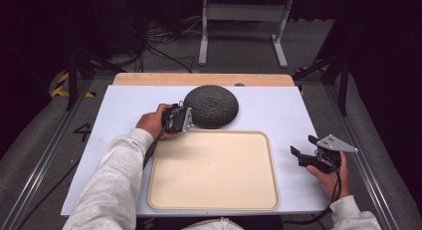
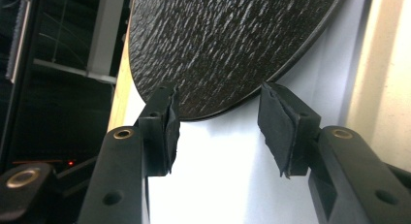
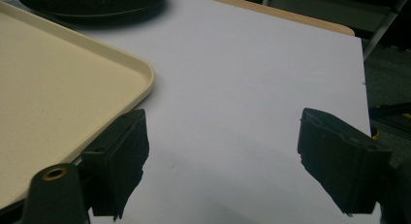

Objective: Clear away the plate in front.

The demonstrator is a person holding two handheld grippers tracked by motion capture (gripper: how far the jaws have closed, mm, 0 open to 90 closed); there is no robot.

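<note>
A dark, rough-textured round dome lies on the white table top at the back middle. In the left gripper view the dome fills the upper part, its rim just ahead of the jaws. My left gripper is at the dome's left edge, open, with the rim between or just before the pads; the gripper holds nothing. A beige tray lies in front of the dome. My right gripper rests right of the tray, open and empty, also seen as the gripper over bare white table.
The white table top has a wooden strip along its far edge. The tray's corner lies left of the right gripper. Metal frame legs and cables are on the floor beyond the table.
</note>
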